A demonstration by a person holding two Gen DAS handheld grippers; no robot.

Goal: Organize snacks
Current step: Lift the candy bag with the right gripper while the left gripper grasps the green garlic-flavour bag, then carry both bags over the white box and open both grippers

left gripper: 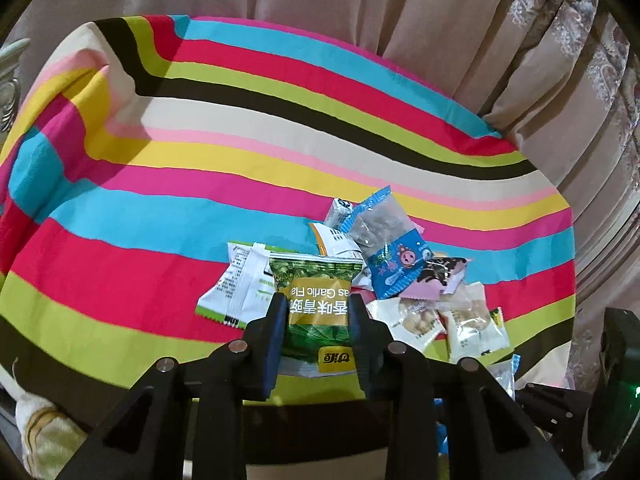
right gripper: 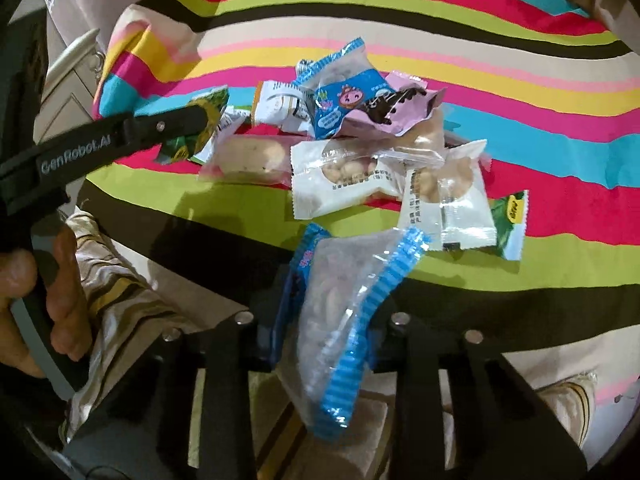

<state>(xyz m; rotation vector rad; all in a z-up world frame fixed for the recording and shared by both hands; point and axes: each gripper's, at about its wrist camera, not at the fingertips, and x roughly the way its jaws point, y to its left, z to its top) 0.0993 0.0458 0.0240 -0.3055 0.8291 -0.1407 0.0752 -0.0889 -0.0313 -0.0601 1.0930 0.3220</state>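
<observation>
so we're in the pick-up part of sorting the snacks. our left hand-held gripper (left gripper: 318,312) is clamped on the green garlic pea packet (left gripper: 318,300), pads pinching it from both sides, with the packet sitting at the near-left edge of the snack pile (left gripper: 400,272). our right hand-held gripper (right gripper: 328,332) is closed on the clear packet with blue crimped edges (right gripper: 340,320), which hangs crumpled between the jaws just in front of the pile, looks like it's clear of the cloth but hard to say for sure.

everything sits on the striped cloth (left gripper: 200,140) covering the surface. left in the heap: a blue cartoon packet (right gripper: 340,104), a pink one with a dark chocolate print (right gripper: 400,112), and a few white nut packets (right gripper: 340,176), all overlapping.

next move, we reckon: carry each packet out to its own open patch of stripes, well away from the heap, and start like-with-like groups. no container in view, so spots on the cloth it is. the thin film could slip, so go steady.
</observation>
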